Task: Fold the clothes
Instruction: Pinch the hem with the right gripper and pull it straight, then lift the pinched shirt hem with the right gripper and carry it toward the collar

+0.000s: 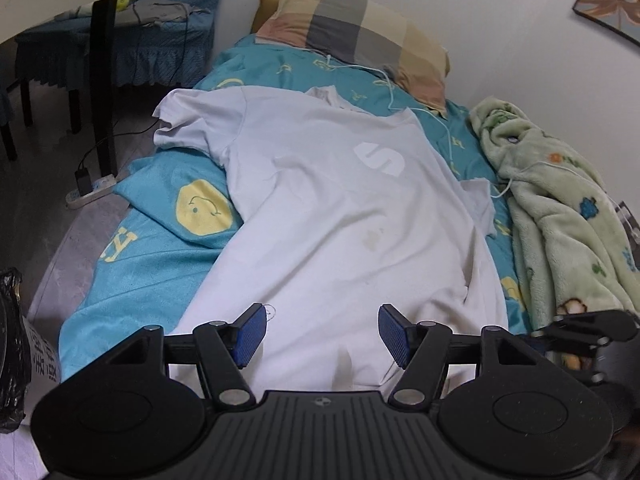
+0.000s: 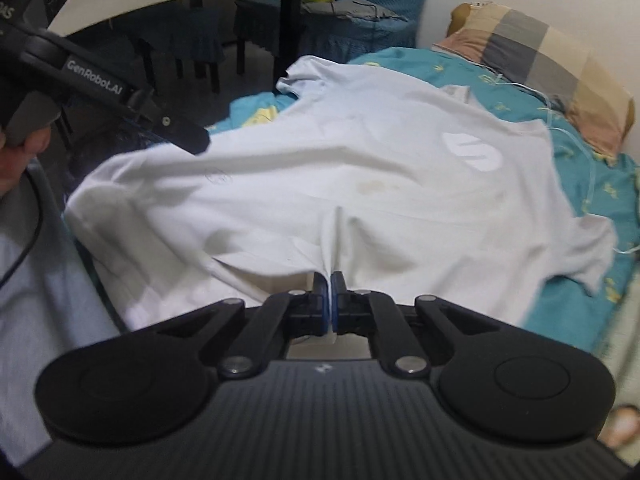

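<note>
Here, laid out by label:

Garment: white short-sleeved cotton T-shirt with a white "S" logo (image 1: 340, 208), spread chest-up on the bed with the turquoise smiley-print sheet (image 1: 160, 248).

Long axis: running near to far, hem at the near edge of the bed, collar at the far end toward the checked beige-and-grey pillow (image 1: 356, 28).

Sleeves: one spread out to the far left, the other crumpled on the right beside the pale green fleece blanket (image 1: 560, 208).

Right gripper (image 2: 329, 280): closed tight on the near hem, a pinched ridge of cloth rising from between the blue pads; grip point toward the right half of the hem.

Left gripper (image 1: 322, 334): spread wide, holding nothing, hovering just above the near hem around its middle-left stretch; blue pads (image 1: 252, 334) apart from the cloth as far as can be told.

Nearer arm: both at the hem end; neither near the collar or sleeves.

Key relation: free hem directly ahead of and below the open left gripper, so probably a short drop and close there to match the right-hand pinch.

Likely step: securing the second hem hold before lifting or folding toward the far end.

Risk: loose white cable (image 1: 420, 92) lying over the far right shoulder, liable to drag with the fabric.
</note>
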A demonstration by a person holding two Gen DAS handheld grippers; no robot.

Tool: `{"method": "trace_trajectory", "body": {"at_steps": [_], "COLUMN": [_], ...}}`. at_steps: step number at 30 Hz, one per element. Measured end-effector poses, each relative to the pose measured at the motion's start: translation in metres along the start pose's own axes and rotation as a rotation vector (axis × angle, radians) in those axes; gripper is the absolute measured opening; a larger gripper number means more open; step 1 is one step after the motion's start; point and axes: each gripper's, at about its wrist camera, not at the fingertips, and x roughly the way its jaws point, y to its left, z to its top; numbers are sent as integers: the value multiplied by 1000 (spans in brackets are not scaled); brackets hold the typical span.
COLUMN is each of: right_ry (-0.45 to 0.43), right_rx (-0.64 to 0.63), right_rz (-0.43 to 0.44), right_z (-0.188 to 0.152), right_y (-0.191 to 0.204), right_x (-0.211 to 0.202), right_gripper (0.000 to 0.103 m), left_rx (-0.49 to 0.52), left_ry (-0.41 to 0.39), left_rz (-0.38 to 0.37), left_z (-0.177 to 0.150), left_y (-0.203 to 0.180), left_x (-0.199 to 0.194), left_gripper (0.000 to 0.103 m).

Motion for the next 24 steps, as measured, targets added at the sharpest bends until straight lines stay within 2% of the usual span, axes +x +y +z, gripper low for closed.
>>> {"method": "trace_trajectory", "body": {"at_steps": [9,11,16,24], "right_ry": [325,368,378,251], "right_rx": [-67,-52,22,267], "right_rz": [-160,-147,-87,89], "right_z": [-55,-64,-70,-52], "right_y": [-44,-50,-50,-64], "right_x": [-68,-72,-79,-102], "right_gripper": [4,4,7,9], "left_rx": [79,99,133,145], "left_ry": [21,30,41,50], "left_rz": [-29,-27,-11,7], "left_z": [-9,-10,-13,-14], "left_y": [-14,-18,-22,-23], "left_x": [-1,1,2,2], "left_gripper": [65,65,68,75]}}
